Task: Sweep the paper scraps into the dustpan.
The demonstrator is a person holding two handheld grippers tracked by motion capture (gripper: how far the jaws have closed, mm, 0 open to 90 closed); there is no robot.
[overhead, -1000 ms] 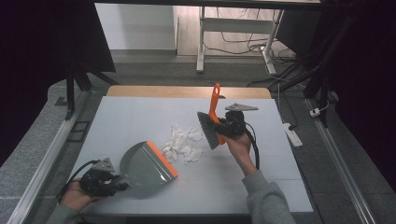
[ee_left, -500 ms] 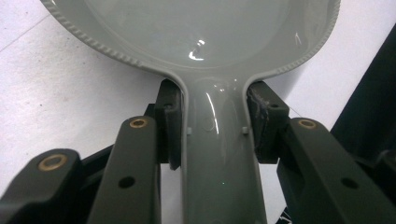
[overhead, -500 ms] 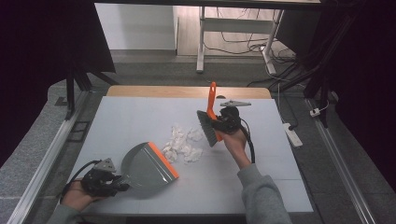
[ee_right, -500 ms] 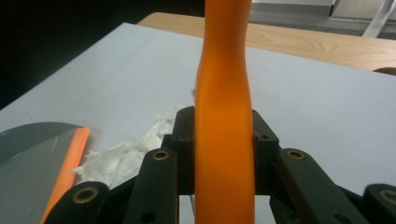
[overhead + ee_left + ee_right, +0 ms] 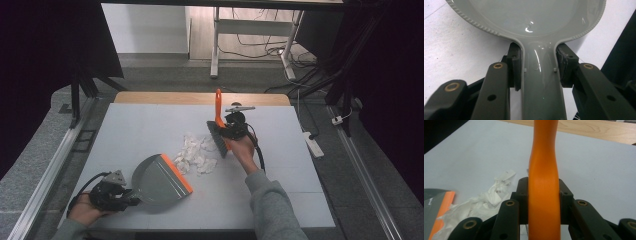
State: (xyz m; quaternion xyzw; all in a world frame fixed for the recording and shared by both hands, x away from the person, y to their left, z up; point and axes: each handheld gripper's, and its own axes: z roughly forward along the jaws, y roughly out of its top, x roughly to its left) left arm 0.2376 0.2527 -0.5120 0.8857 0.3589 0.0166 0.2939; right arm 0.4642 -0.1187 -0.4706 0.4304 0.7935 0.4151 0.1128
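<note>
Right gripper (image 5: 227, 131) fingers (image 5: 522, 195) pinch the orange brush (image 5: 218, 125) handle, which points up-frame at centre. Left gripper (image 5: 117, 192) fingers (image 5: 515, 66) clamp the grey dustpan (image 5: 160, 177) handle at lower left, orange lip facing up-right. The paper scraps (image 5: 195, 152) lie between bristles and lip; the brush hand is nearer. Bare counter (image 5: 280, 185) remains all around.

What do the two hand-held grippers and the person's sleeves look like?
Both the left gripper and the right gripper have black linked jaws with brass-coloured pivot pins and square black pads. A grey three-cornered plate tops the left one, and a black cable trails from the right. The sleeves are grey.
</note>
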